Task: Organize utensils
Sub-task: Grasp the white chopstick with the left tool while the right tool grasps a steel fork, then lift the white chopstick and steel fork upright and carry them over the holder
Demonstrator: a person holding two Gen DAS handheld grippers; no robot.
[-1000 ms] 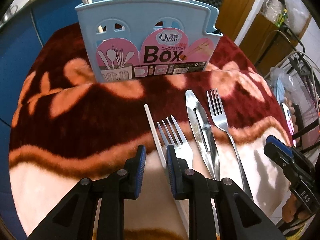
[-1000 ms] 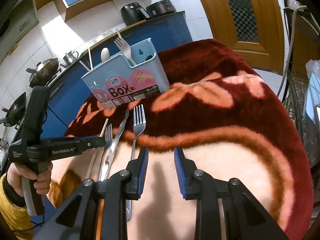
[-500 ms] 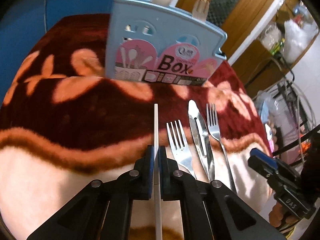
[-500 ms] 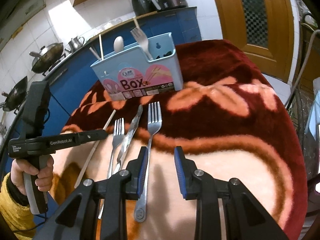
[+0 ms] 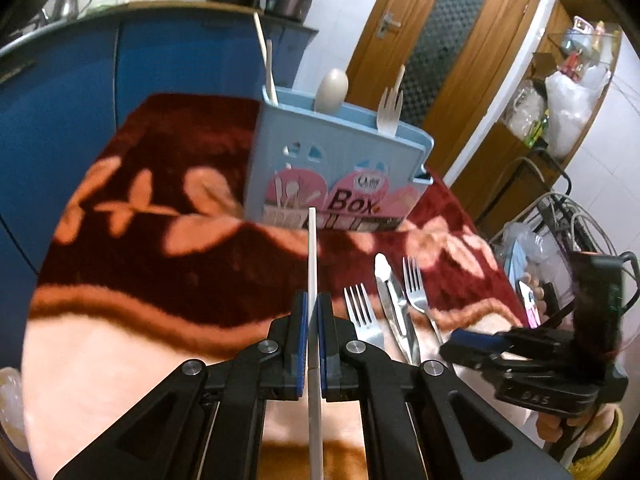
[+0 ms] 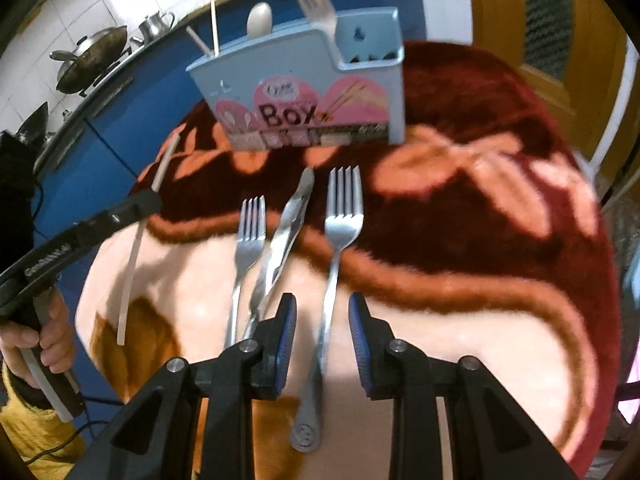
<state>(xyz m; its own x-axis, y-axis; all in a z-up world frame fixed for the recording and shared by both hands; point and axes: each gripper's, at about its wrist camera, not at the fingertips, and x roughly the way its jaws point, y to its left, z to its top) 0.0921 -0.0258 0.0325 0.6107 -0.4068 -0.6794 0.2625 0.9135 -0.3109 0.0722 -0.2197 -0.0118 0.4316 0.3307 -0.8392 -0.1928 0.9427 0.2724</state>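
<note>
My left gripper (image 5: pixel 313 312) is shut on a white chopstick (image 5: pixel 312 248) and holds it above the blanket, pointing at the blue utensil box (image 5: pixel 336 172). The box holds chopsticks, a spoon and a fork. In the right wrist view the chopstick (image 6: pixel 132 256) hangs in the left gripper (image 6: pixel 150 202) at the left. My right gripper (image 6: pixel 322 328) is open, its jaws either side of the handle of the large fork (image 6: pixel 340 224). A knife (image 6: pixel 284 236) and a small fork (image 6: pixel 246 248) lie left of it, before the box (image 6: pixel 304 92).
A red and cream patterned blanket (image 6: pixel 480 208) covers the table. Blue kitchen cabinets (image 5: pixel 120 80) stand behind, with a wok (image 6: pixel 92 60) and kettle on the counter. A wooden door (image 5: pixel 440 40) and a cluttered rack (image 5: pixel 568 220) are at the right.
My left gripper closed on the chopstick and lifted it off the blanket toward the box. My right gripper moved forward and down over the large fork's handle.
</note>
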